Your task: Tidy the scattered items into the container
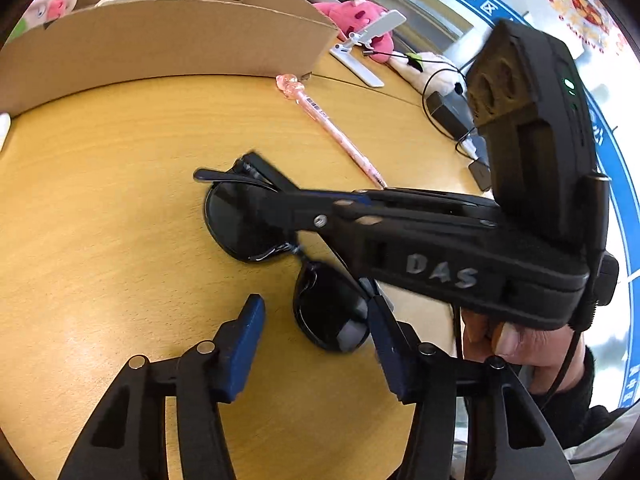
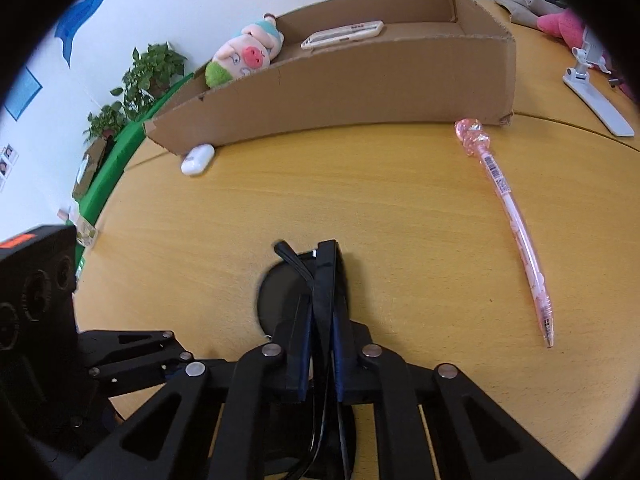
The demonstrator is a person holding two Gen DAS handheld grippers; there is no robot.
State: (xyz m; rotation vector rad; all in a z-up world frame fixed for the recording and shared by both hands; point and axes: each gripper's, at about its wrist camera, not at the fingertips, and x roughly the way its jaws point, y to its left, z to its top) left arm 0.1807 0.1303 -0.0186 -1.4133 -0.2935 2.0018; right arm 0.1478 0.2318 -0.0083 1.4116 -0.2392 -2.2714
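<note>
In front of the cardboard box [image 2: 360, 92], right gripper [image 2: 320, 360] clamped on sunglasses [image 1: 248, 216]
Left gripper [image 1: 316, 344] apart, straddling the near lens; thin-frame pinch may slip on lifting

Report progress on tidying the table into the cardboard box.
Done: a pig plush toy and a white remote-like device already lie in the cardboard box. In hand: the right gripper is shut on the black sunglasses, which are still on the table; the left gripper is open around one lens. Left: the pink pen and the small white case beside the box.
</note>
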